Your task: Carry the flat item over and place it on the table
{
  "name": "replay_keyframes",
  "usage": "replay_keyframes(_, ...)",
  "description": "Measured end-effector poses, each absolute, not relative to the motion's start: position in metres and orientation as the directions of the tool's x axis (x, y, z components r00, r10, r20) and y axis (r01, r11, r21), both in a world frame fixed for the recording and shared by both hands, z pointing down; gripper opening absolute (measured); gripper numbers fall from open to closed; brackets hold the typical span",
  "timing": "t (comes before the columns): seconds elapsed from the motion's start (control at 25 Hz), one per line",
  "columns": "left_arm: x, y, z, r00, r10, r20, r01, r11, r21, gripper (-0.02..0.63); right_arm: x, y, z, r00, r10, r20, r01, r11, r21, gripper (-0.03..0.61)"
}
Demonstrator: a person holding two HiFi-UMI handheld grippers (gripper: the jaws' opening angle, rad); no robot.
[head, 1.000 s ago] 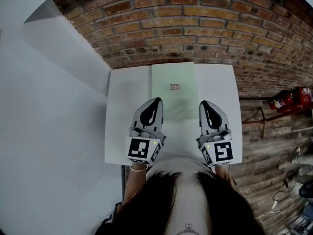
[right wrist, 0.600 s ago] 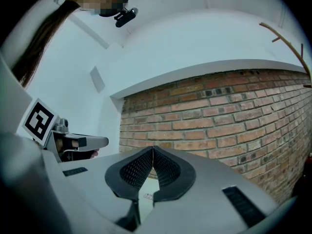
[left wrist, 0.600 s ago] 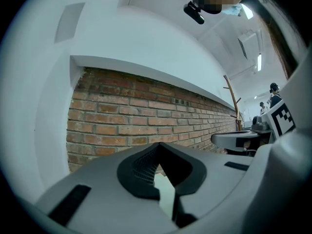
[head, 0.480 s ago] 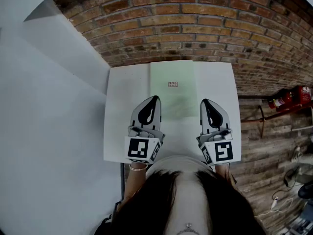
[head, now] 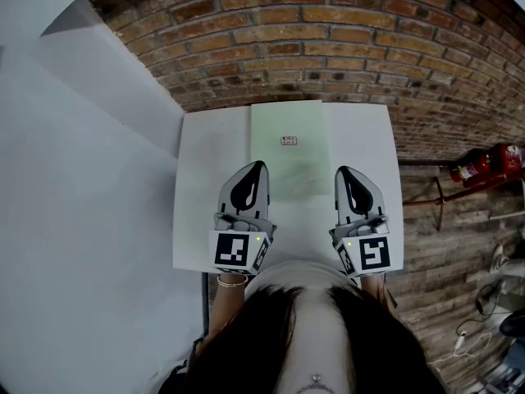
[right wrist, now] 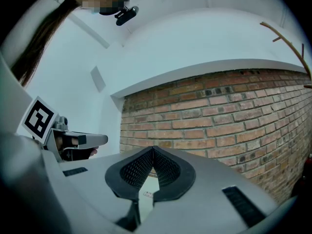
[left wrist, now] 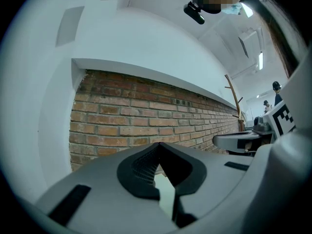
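Note:
A pale green flat sheet (head: 287, 158) with a small label (head: 288, 141) lies along the middle of the white table (head: 205, 187). My left gripper (head: 258, 167) hovers over the sheet's left edge, jaws shut with nothing between them. My right gripper (head: 343, 172) is just right of the sheet, also shut and empty. In the left gripper view the jaws (left wrist: 158, 144) meet at the tip, and the sheet (left wrist: 165, 199) shows below them. In the right gripper view the jaws (right wrist: 153, 148) are likewise closed, with the label (right wrist: 146, 195) visible beneath.
A brick wall (head: 328, 48) stands right behind the table, and a white wall (head: 82, 179) runs along its left. A red fire extinguisher (head: 484, 164) lies on the wood-plank floor at the right. Cables (head: 467, 339) trail at the lower right.
Almost nothing: the head view has drifted slightly, and both grippers stay shut over the near part of the table.

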State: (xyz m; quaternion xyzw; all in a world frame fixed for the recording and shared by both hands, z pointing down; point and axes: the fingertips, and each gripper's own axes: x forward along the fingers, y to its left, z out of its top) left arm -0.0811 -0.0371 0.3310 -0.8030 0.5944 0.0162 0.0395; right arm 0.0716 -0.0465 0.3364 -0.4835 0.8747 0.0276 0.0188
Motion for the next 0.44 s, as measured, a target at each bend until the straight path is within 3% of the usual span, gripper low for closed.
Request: replay_keyframes(0.44, -0.079, -0.0379, 0.3306, 0.297, -0.952, -0.078, -0.955, -0.294, -0.044, 0.009, 0.0751, -0.0457, 0.3373, -0.519, -0.853, -0.058, -0.855, 0.518, 0.027, 0.038)
